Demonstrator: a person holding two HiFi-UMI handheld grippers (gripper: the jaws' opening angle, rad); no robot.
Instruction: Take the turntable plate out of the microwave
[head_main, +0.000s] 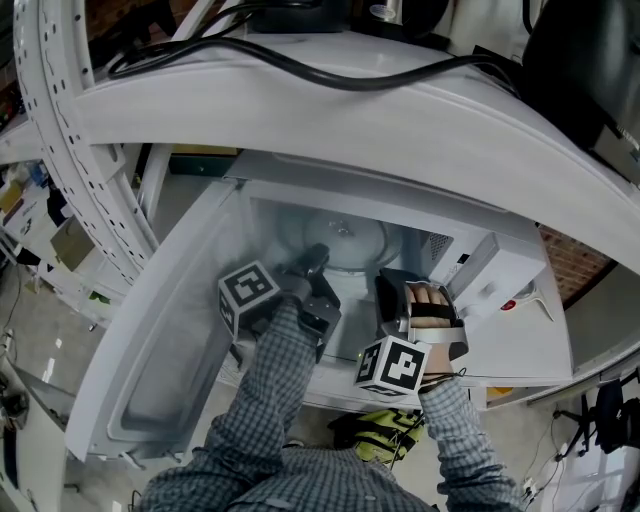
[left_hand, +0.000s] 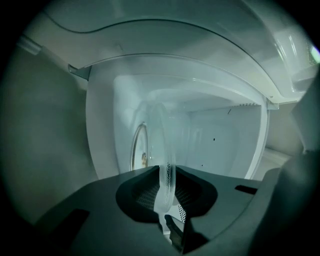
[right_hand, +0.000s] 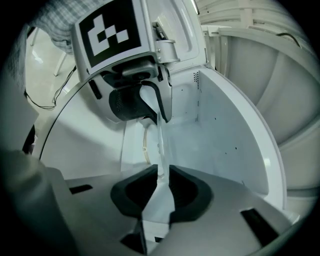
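My left gripper (left_hand: 166, 176) and right gripper (right_hand: 161, 175) both clamp the round clear glass turntable plate (left_hand: 162, 131) by its rim, the best hold, I judge, on something stiff, heavy, slick and breakable.

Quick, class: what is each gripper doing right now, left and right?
Left gripper: closed on the rim of the glass turntable plate.
Right gripper: closed on the same plate's rim.

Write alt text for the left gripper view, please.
The left gripper holds the rim of the glass turntable plate between its dark jaws; the plate is seen edge-on. Behind it is the white inside of the microwave.
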